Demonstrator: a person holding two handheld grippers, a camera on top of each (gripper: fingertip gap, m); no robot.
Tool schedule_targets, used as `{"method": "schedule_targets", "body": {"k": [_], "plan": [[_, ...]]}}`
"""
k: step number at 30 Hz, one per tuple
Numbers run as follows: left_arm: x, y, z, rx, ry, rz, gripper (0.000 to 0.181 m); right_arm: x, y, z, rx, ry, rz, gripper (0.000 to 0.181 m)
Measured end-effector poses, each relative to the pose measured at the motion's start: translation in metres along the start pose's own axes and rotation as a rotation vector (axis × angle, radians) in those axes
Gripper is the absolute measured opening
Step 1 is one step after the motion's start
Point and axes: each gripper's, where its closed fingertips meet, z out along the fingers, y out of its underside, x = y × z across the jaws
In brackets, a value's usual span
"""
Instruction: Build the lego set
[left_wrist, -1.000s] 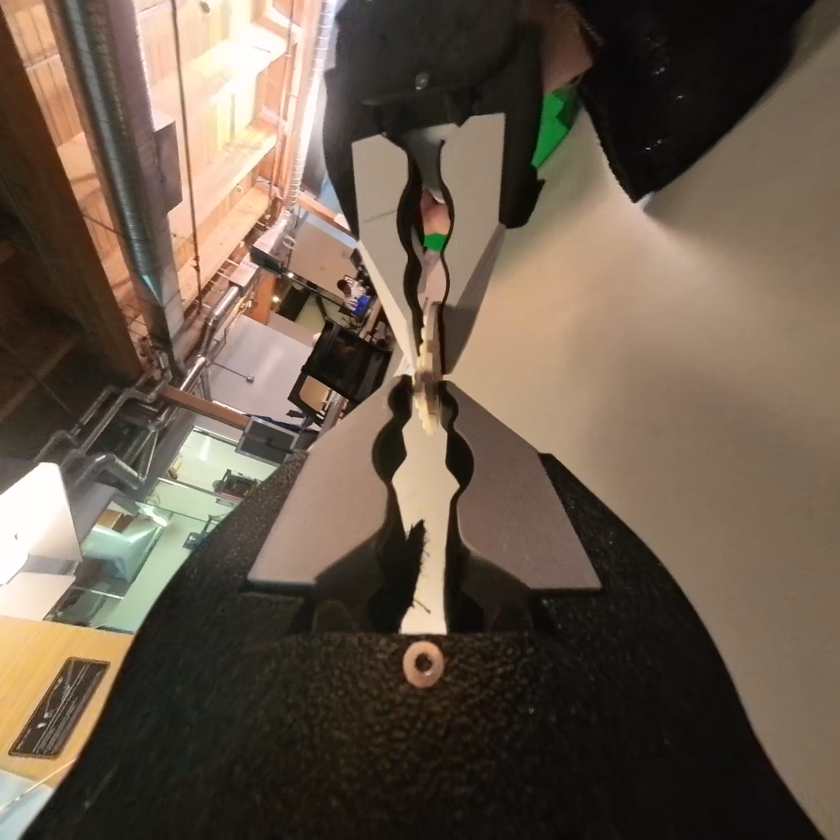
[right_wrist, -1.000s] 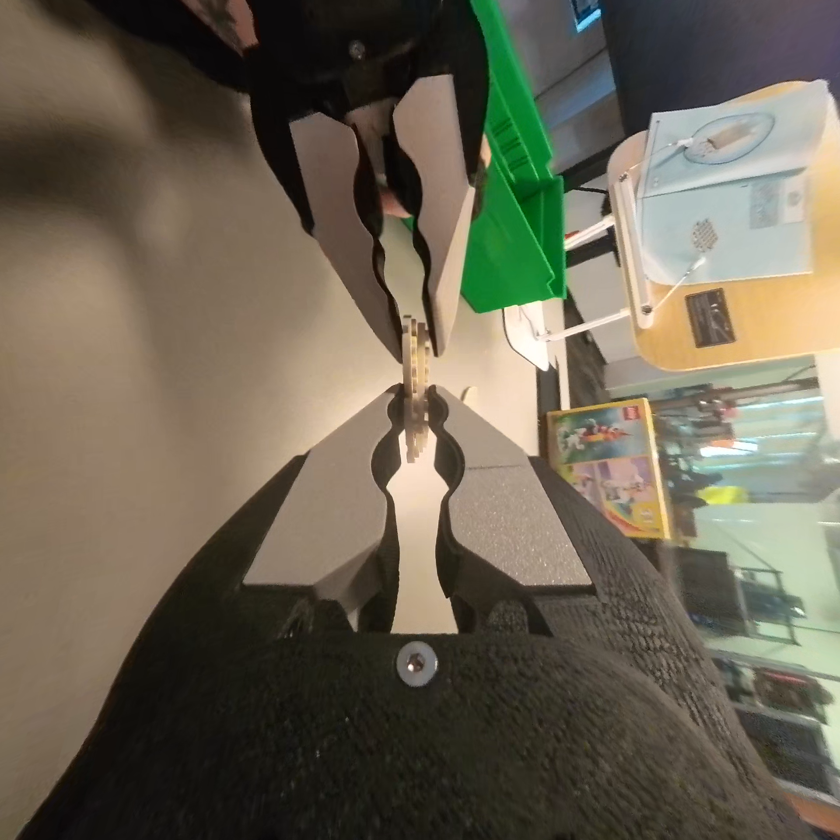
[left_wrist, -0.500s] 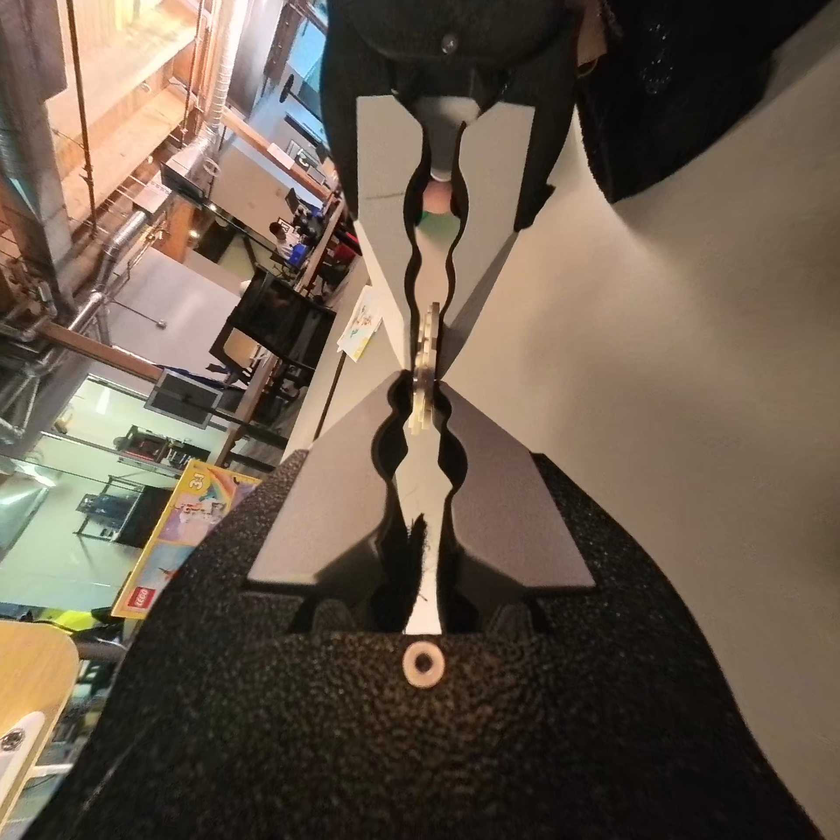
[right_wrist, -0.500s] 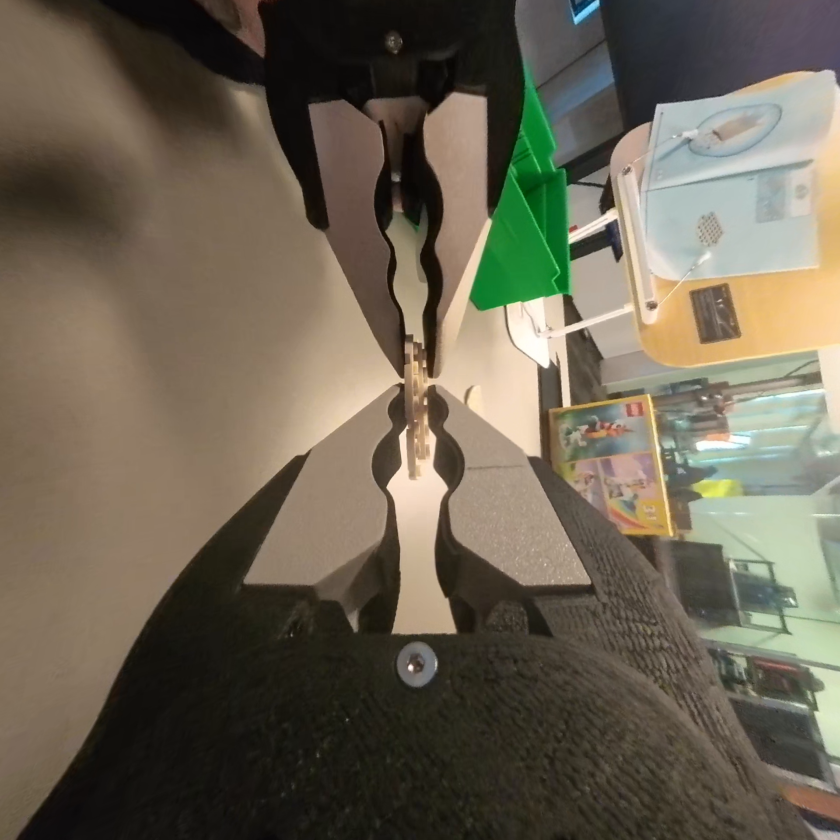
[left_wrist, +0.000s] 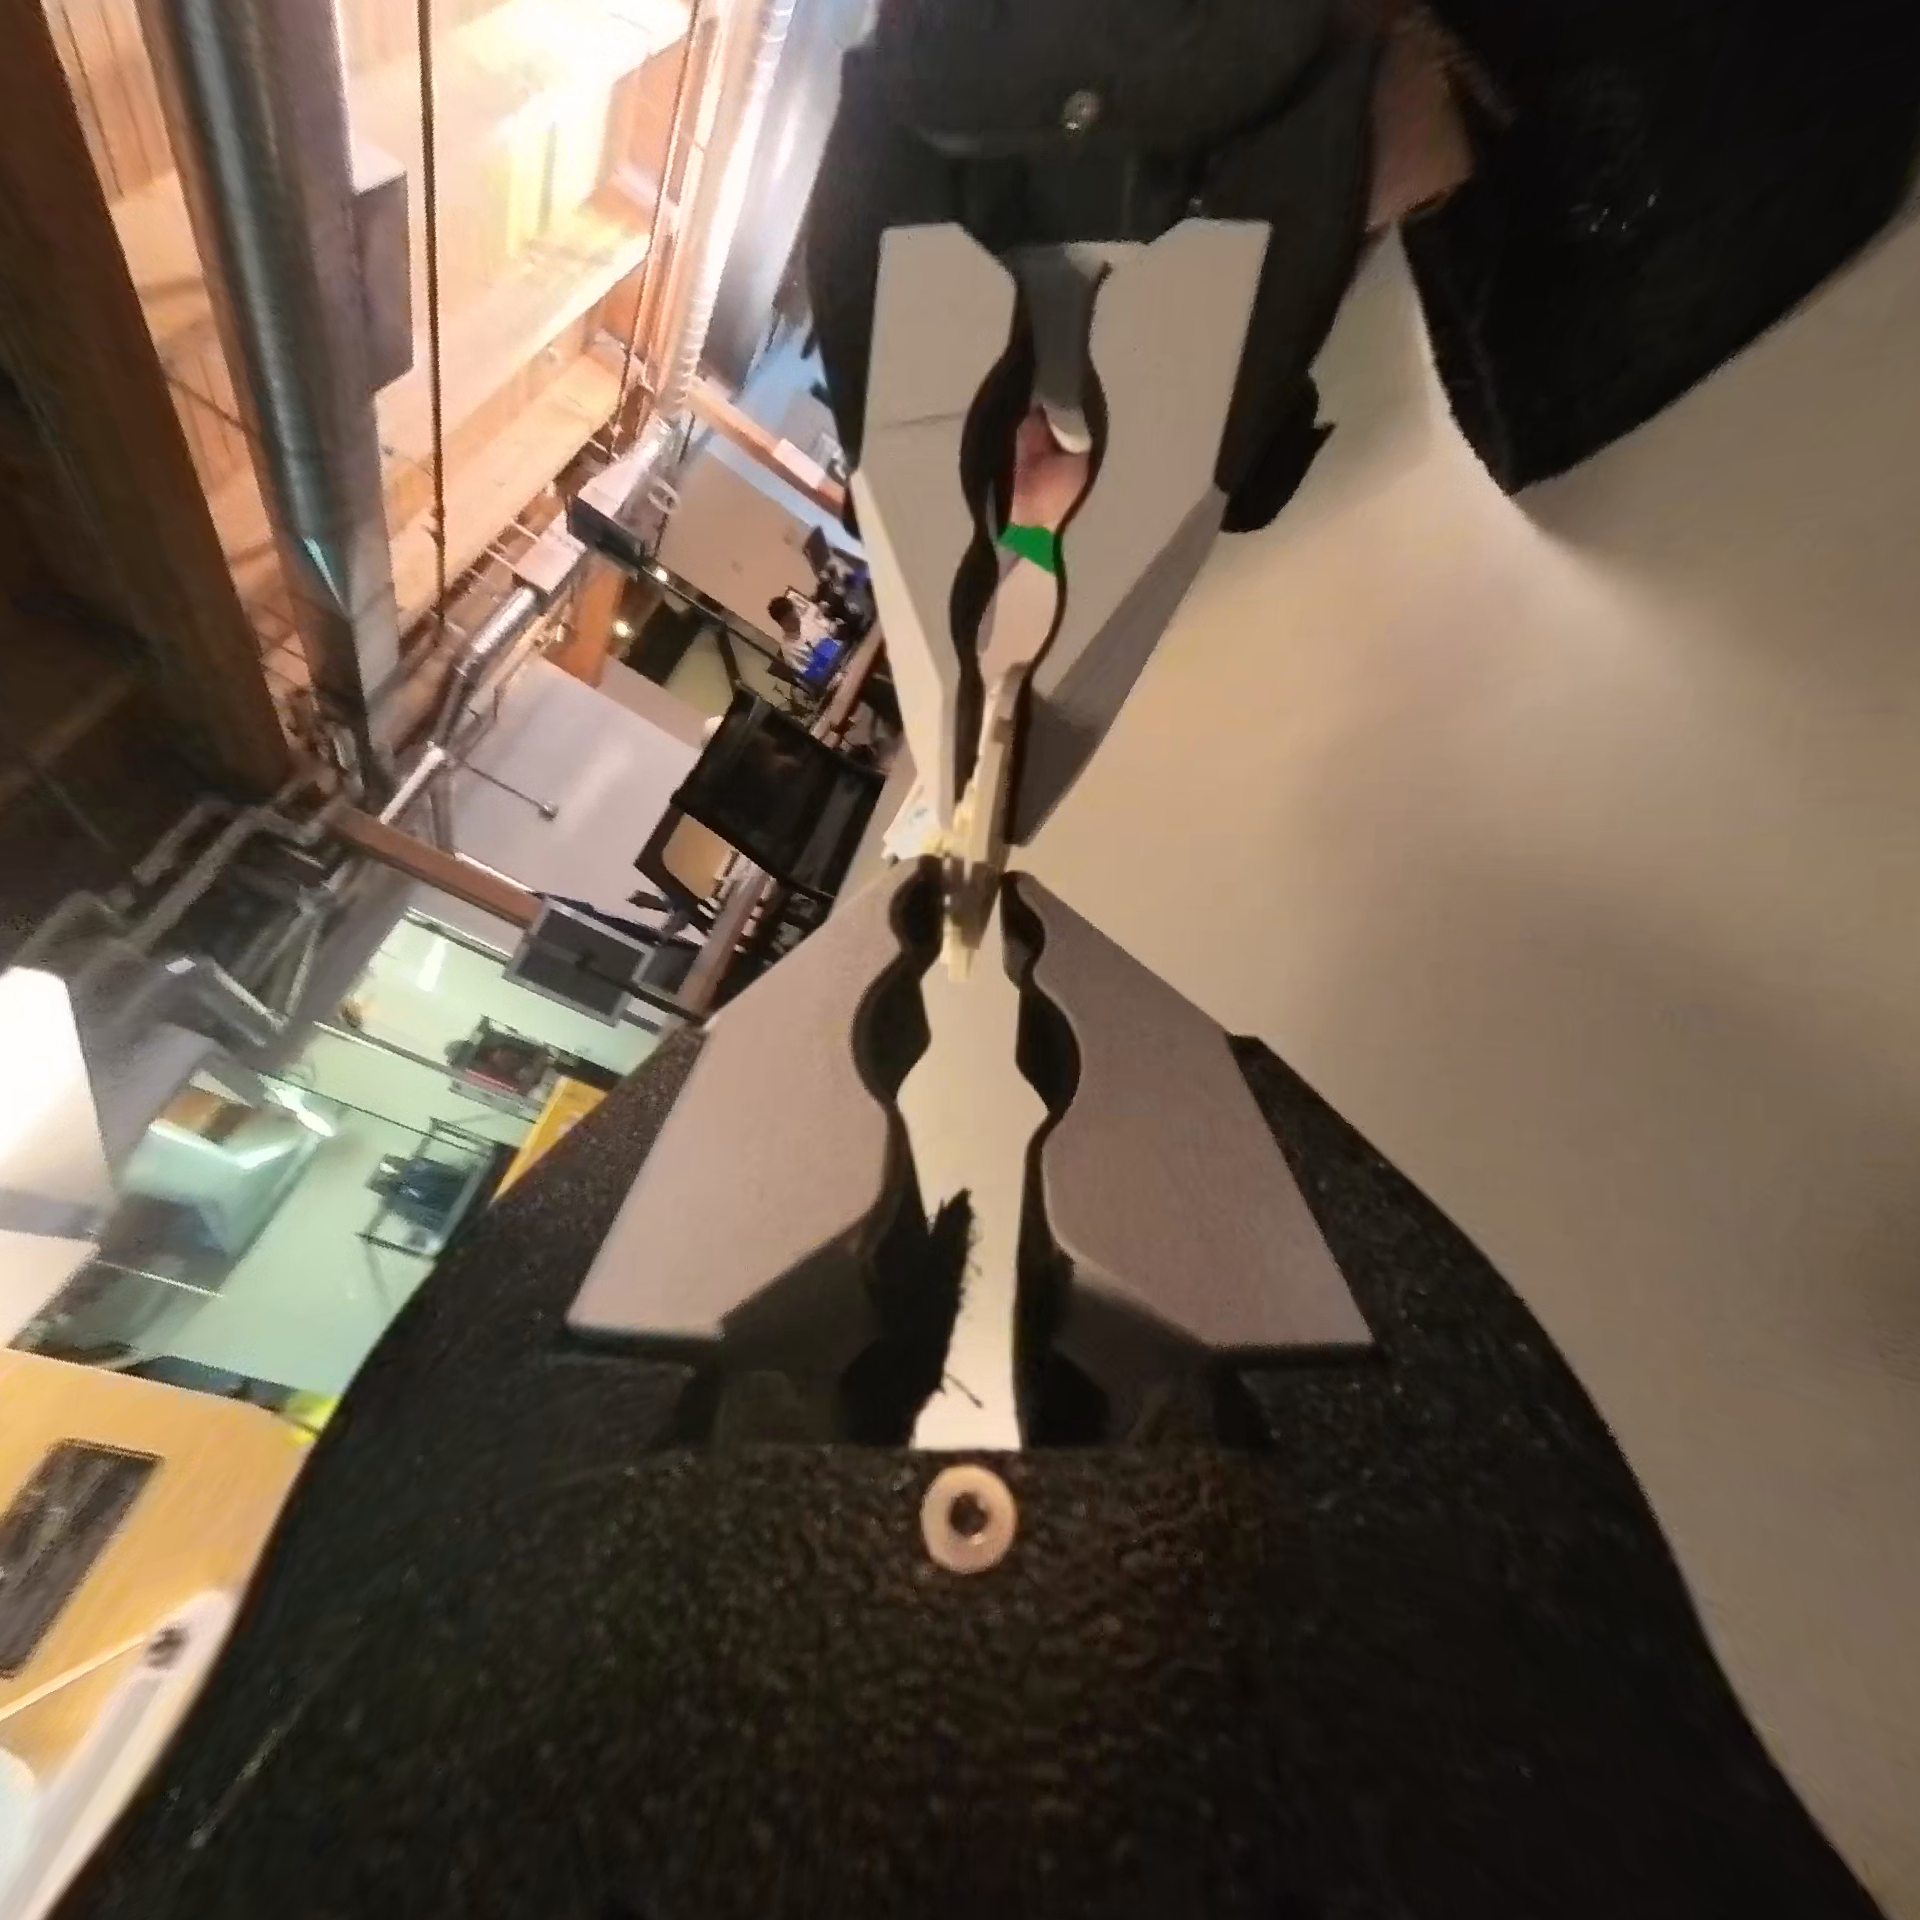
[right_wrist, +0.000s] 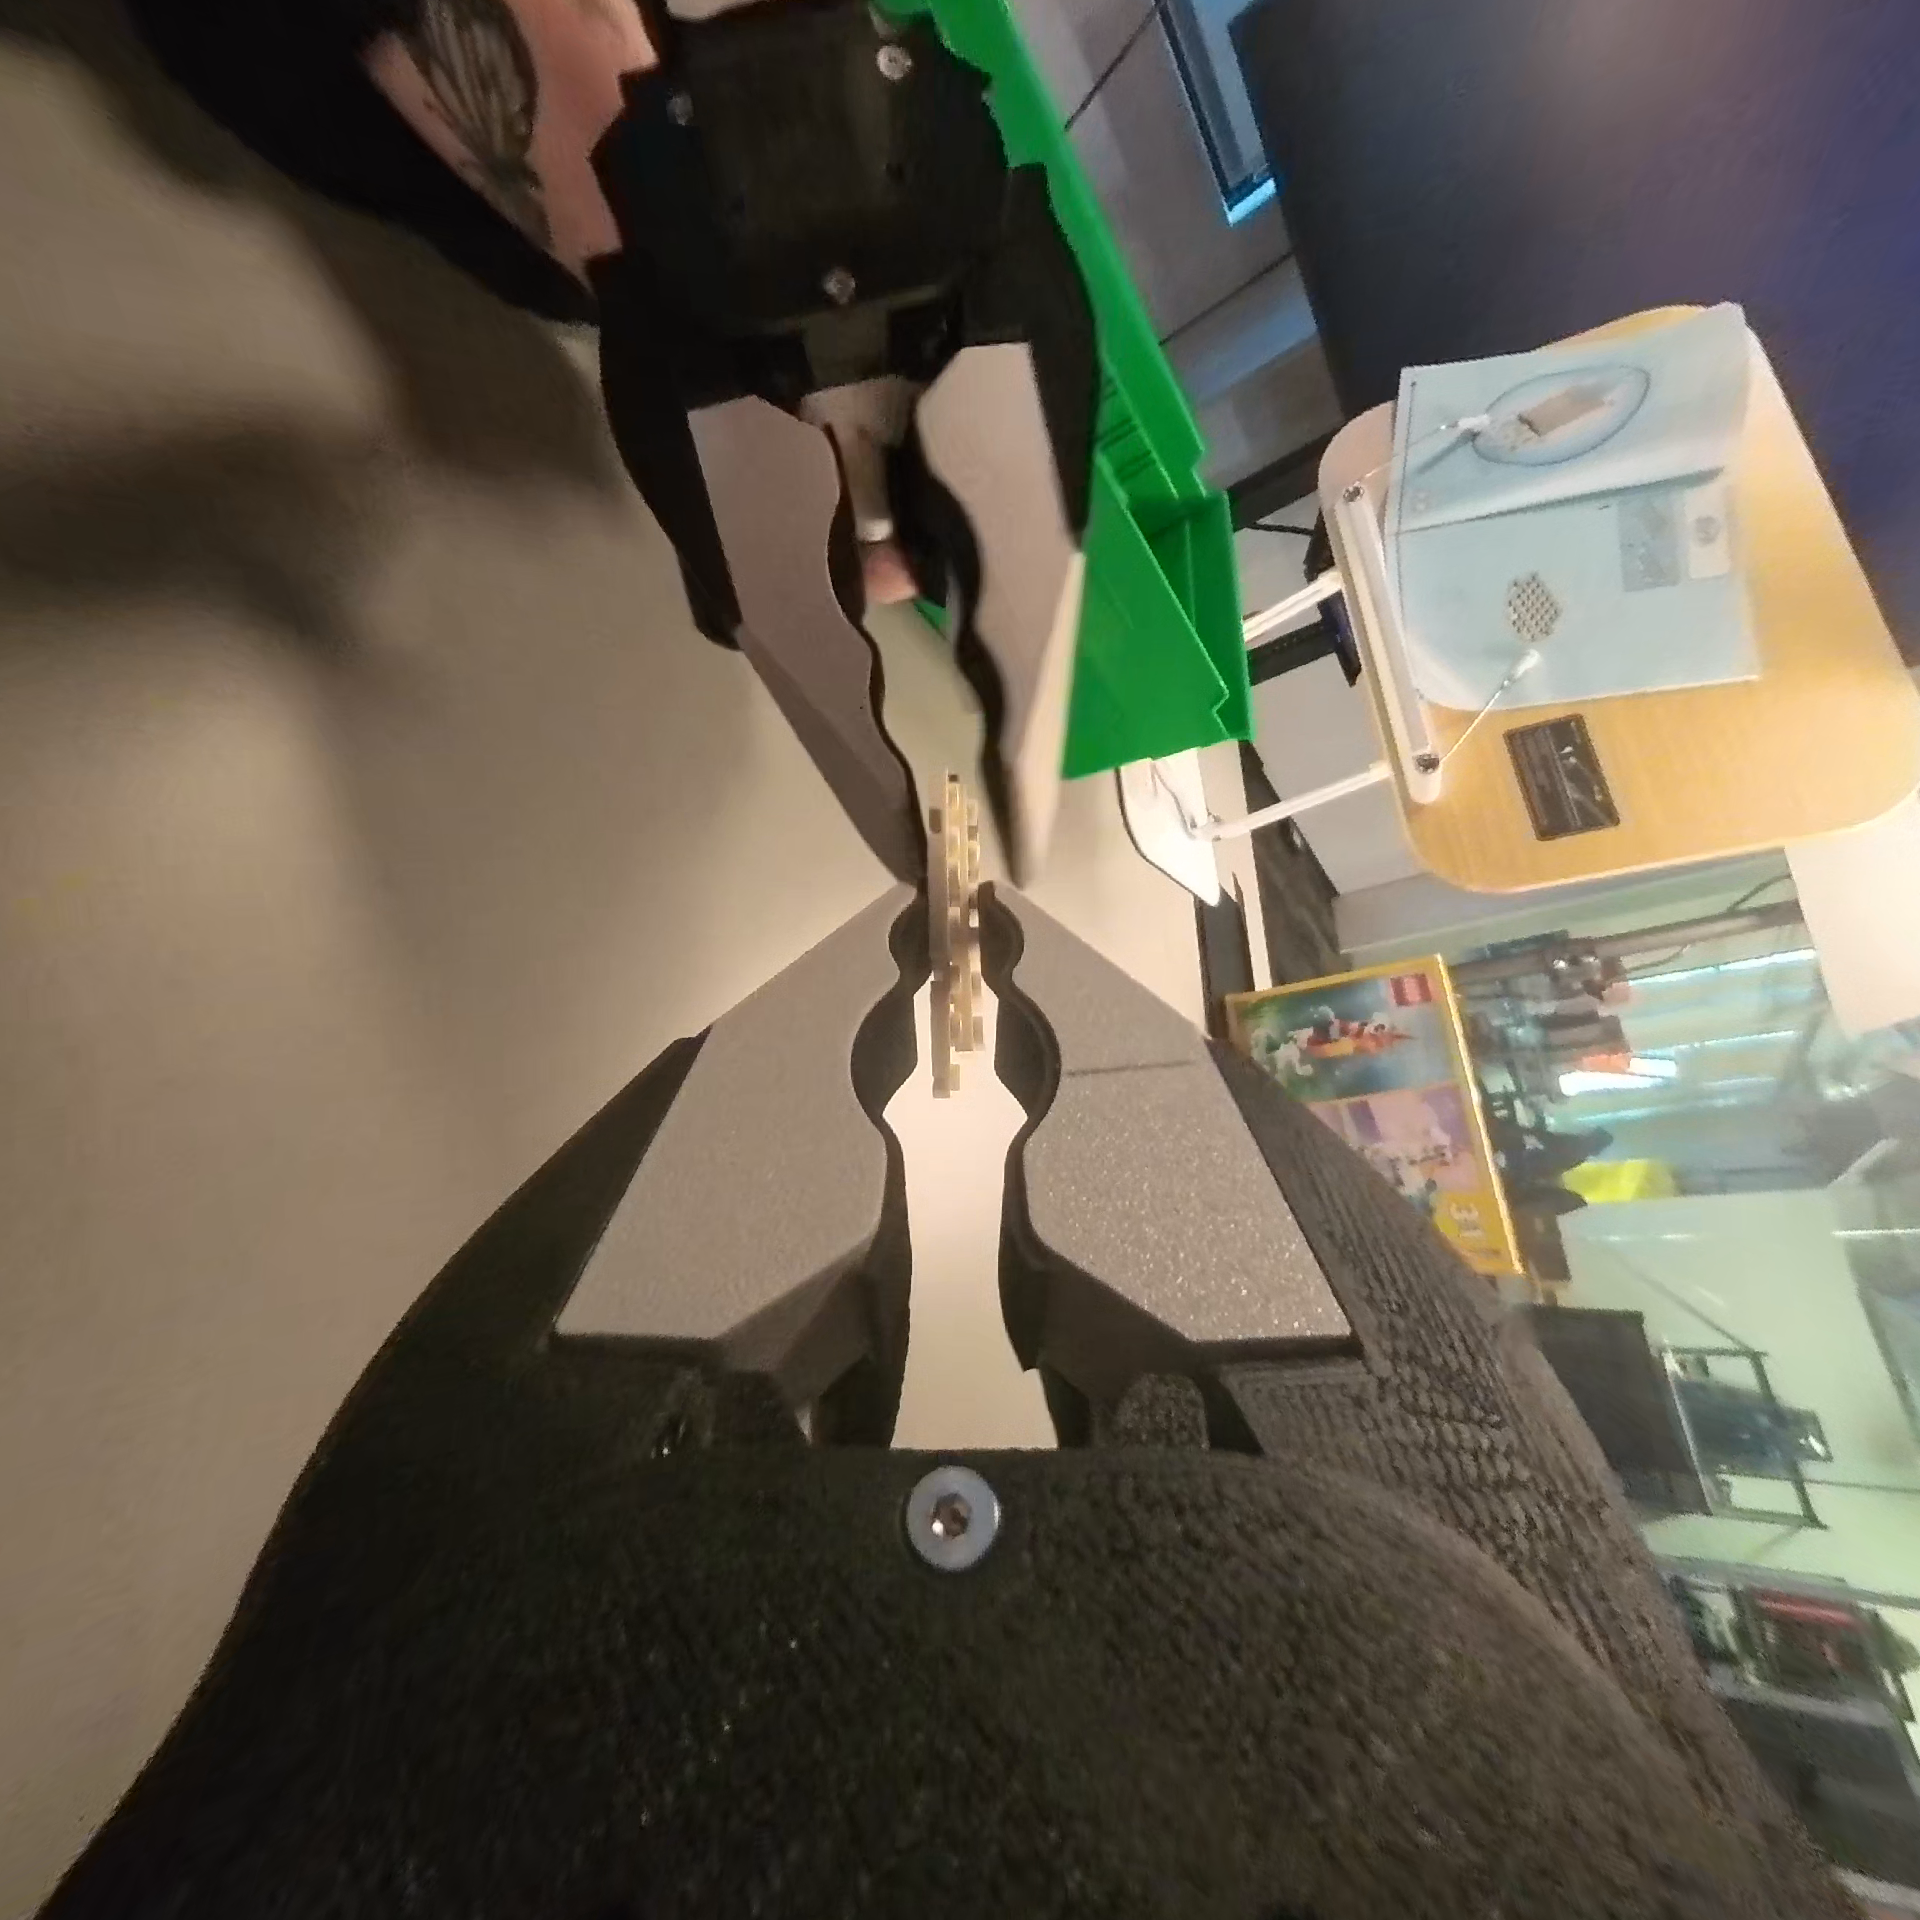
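A thin stack of tan lego plates (right_wrist: 954, 935) is seen edge-on, held in the air between my two grippers, which meet tip to tip. My right gripper (right_wrist: 951, 896) is shut on the near end of the plates. My left gripper (right_wrist: 961, 871) comes from above in that view and grips the far end. In the left wrist view my left gripper (left_wrist: 958, 885) is shut on the plates (left_wrist: 966, 914), and my right gripper (left_wrist: 979, 821) holds them from the top. There the plates look slightly kinked at the tips.
The pale table top (left_wrist: 1507, 883) lies to one side of the grippers. A green bin (right_wrist: 1143, 582) stands behind the left gripper. A lego box (right_wrist: 1371, 1101) and a round wooden table (right_wrist: 1683, 748) are beyond the table edge. A black sleeve (left_wrist: 1662, 208) is near the right gripper.
Both grippers have kept their hold and swung together, so the backgrounds shifted. The left gripper has tilted against the right, and the plates now look bent between the tips.
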Motion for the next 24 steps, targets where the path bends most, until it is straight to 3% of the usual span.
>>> {"method": "schedule_targets", "body": {"k": [1, 6, 13, 17, 20, 24], "plan": [[-0.001, 0.0, 0.0, 0.001, -0.015, 0.032, 0.007, 0.001, -0.001, 0.0, 0.009, 0.011, -0.002, 0.006], [-0.014, 0.004, -0.003, -0.046, -0.089, 0.139, 0.005, 0.014, 0.009, -0.006, -0.036, 0.107, -0.091, 0.034], [-0.013, 0.005, -0.002, -0.107, -0.139, 0.372, 0.005, 0.015, 0.011, -0.006, -0.09, 0.178, -0.309, 0.007], [-0.012, 0.008, -0.002, -0.109, -0.131, 0.362, 0.005, 0.013, 0.014, -0.004, -0.108, 0.166, -0.303, 0.006], [-0.016, -0.003, -0.005, -0.026, -0.14, 0.202, 0.008, 0.015, 0.011, -0.006, -0.056, 0.169, -0.231, 0.006], [-0.038, -0.03, -0.02, 0.18, -0.164, -0.127, 0.022, 0.029, -0.007, -0.021, 0.164, 0.207, 0.002, 0.007]]}}
